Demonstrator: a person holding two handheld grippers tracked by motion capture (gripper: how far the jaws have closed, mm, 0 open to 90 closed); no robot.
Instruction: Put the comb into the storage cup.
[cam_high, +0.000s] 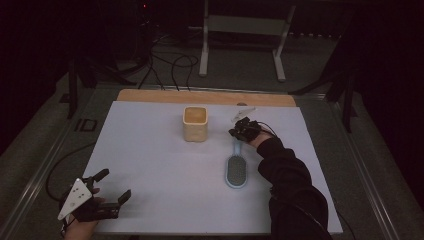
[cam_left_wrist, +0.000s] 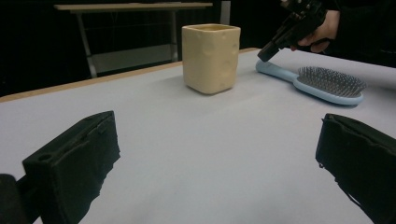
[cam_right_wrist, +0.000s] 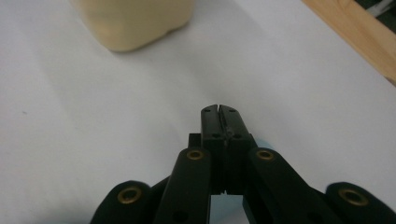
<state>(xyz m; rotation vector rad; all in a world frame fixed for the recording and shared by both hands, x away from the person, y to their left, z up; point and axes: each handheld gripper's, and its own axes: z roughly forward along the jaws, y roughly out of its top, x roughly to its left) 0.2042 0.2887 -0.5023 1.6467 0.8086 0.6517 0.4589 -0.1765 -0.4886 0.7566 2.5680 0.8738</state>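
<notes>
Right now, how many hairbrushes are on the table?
1. The light blue hairbrush lies bristles up on the white table, right of the yellow cup, its handle end under the right gripper. None seems hidden.

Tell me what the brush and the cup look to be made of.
Brush: likely plastic, with a smooth pale blue handle and rim that looks moulded in one piece; the grey pad carries fine stiff pins, material unclear.
Cup: cream, matte and thick-walled, with shallow dimples and rounded corners; it could be glazed ceramic or moulded plastic, and the look leaves that open.
</notes>
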